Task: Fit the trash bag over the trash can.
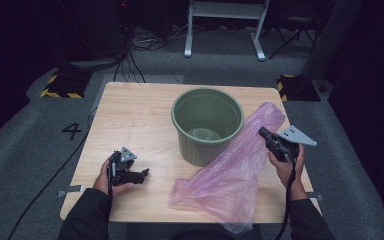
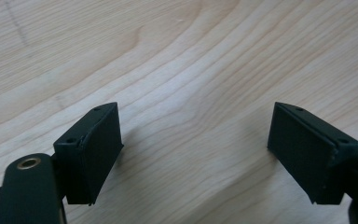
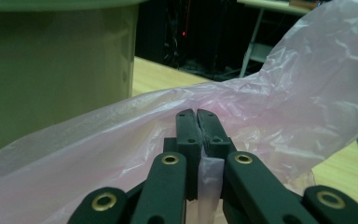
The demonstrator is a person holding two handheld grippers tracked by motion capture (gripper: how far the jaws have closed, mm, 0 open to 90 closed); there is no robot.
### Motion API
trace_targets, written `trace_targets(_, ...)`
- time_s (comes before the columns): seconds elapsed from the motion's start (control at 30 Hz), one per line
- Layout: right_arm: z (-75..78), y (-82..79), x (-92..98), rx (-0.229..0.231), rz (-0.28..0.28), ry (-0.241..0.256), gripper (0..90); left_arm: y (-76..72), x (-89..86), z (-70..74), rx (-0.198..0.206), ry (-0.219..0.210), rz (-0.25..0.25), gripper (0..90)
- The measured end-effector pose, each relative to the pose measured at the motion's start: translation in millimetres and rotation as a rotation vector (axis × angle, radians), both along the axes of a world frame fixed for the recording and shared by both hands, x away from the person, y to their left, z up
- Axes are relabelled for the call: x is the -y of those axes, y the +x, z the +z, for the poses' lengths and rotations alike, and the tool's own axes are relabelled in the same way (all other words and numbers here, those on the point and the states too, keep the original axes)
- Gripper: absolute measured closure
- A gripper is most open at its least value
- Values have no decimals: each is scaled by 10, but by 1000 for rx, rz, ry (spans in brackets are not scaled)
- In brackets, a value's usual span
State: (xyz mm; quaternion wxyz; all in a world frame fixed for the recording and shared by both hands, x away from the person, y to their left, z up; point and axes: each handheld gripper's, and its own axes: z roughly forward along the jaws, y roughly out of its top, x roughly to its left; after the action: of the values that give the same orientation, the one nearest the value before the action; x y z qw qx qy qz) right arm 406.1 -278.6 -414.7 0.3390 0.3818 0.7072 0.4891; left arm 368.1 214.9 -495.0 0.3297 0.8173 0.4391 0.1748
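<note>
Pink, thin plastic makes up the bag, which is spread across the right half of the wooden table, from the near edge up past the side of the green bucket. A fold of the bag is pinched between the closed jaws of the right gripper, held in the person's right hand just right of the bucket. The bucket is seen upright near the table's middle, touched by the bag along its right wall. The left gripper is held low over bare wood at the near left, its jaws spread wide with nothing between them.
</note>
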Motion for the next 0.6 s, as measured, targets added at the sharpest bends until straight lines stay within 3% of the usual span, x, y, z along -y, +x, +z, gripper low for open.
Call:
trace_targets(0.07,43,-58,-6,20,0,7,894,-49,135,110,31,3,-43,174)
trace_targets(0.13,54,-73,-7,25,3,14,894,-79,208,166,38,-9,-60,175)
trace_targets(0.2,103,-135,-28,51,12,4,894,-164,394,295,72,-19,-134,178)
trace_targets(0.23,103,-135,-28,51,12,4,894,-164,394,295,72,-19,-134,178)
trace_targets(0.3,165,-190,-48,74,20,4,894,-262,559,397,91,-40,-203,178)
trace_targets(0.4,201,-235,-73,93,19,1,891,-323,670,469,93,-66,-248,207)
trace_targets(0.47,225,-257,-87,105,27,-1,891,-378,784,541,81,-116,-301,208)
trace_targets(0.53,244,-270,-92,115,27,-6,891,-405,838,569,77,-131,-320,208)
trace_targets(0.57,295,-297,-99,130,32,-5,891,-468,933,614,85,-141,-364,209)
trace_targets(0.6,320,-310,-100,139,34,-3,891,-495,973,631,90,-138,-376,206)
